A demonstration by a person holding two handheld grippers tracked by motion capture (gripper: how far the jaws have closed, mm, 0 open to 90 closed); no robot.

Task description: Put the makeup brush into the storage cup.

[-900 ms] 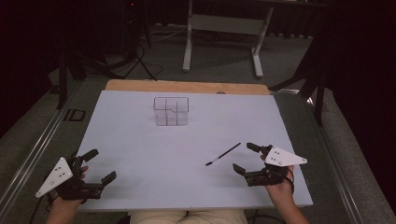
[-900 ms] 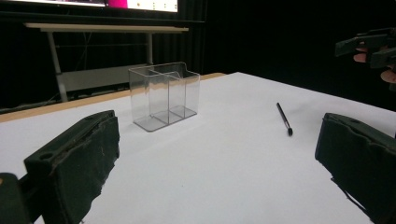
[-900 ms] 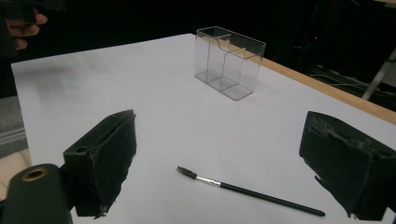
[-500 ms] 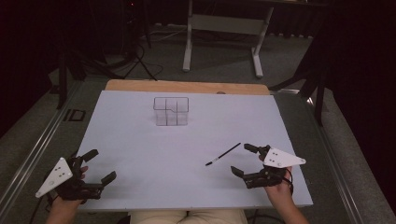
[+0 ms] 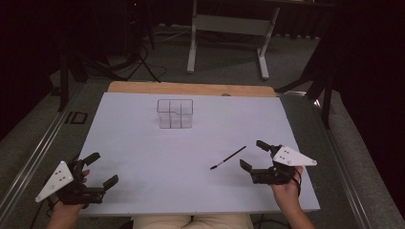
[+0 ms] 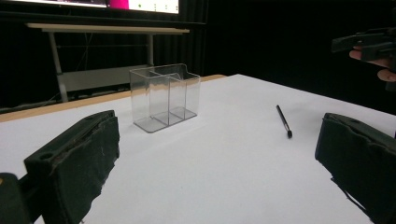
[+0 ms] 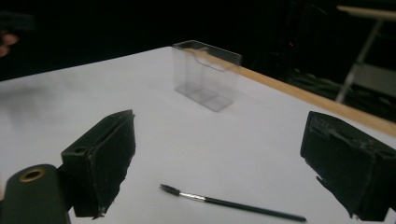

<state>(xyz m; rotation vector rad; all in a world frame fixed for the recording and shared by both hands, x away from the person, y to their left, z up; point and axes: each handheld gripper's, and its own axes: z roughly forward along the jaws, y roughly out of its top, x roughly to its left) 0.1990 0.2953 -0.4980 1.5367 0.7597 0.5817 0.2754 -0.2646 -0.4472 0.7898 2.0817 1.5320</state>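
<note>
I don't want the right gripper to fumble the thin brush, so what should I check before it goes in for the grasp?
1. Right gripper open: ok, its fingers stand wide apart with nothing between them.
2. Thin black brush with a small bristle tip free to pick: ok, it lies flat and alone on the white table sheet.
3. Brush lined up with the right gripper: ok, in the right gripper view it lies just ahead, between the fingers.
4. Clear plastic compartment holder upright: ok.
5. Holder compartments empty: ok.
6. Left gripper out of the way: ok, open at the near left corner.
</note>
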